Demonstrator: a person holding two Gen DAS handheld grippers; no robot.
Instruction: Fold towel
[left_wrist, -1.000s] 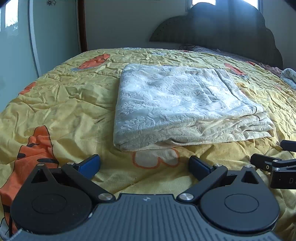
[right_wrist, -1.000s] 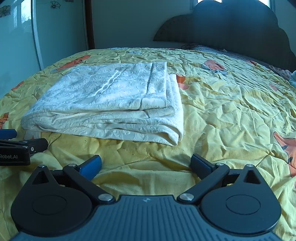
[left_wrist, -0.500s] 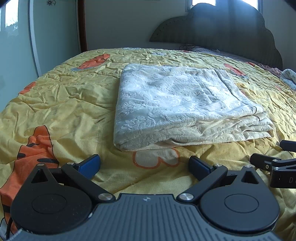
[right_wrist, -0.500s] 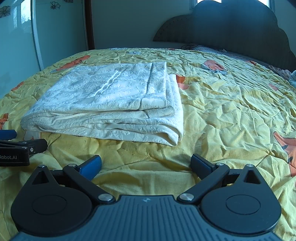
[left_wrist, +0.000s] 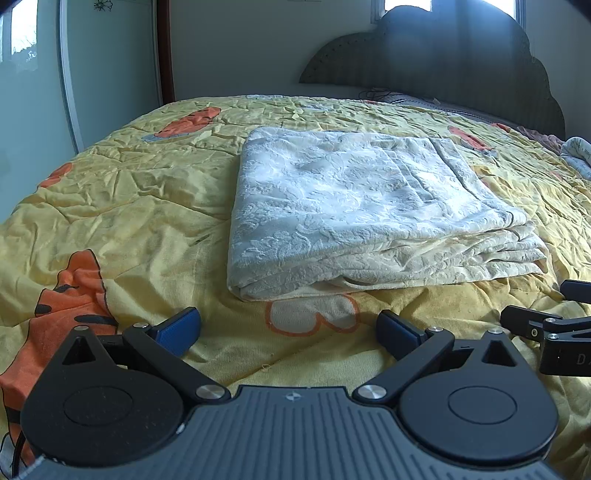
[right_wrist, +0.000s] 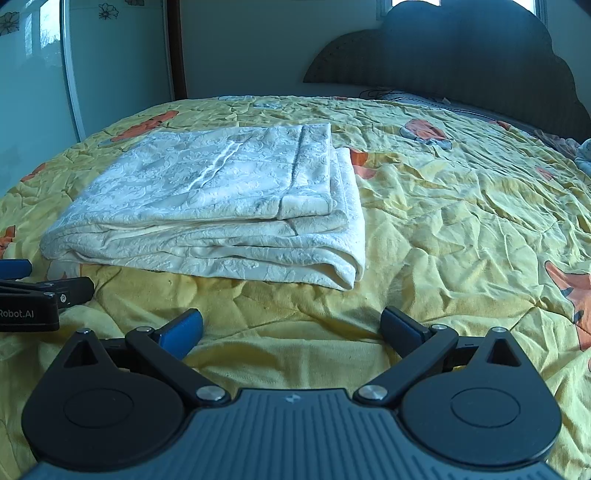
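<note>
A cream-white embossed towel (left_wrist: 354, 206) lies folded in several layers on the yellow bedspread (left_wrist: 129, 206). In the right wrist view the same towel (right_wrist: 221, 206) sits left of centre, its stacked edges facing me. My left gripper (left_wrist: 290, 326) rests low on the bedspread just short of the towel's near edge, open, nothing between its blue pads. My right gripper (right_wrist: 291, 326) is also open and empty, a little short of the towel's near right corner. Each gripper shows at the edge of the other's view: the right gripper (left_wrist: 546, 325) and the left gripper (right_wrist: 40, 299).
The bedspread (right_wrist: 461, 206) is crumpled, with orange cartoon prints. A dark scalloped headboard (left_wrist: 443, 66) stands at the far end. A glass-panelled door (left_wrist: 33, 92) is on the left. A bundle of pale fabric (left_wrist: 578, 155) lies at the far right.
</note>
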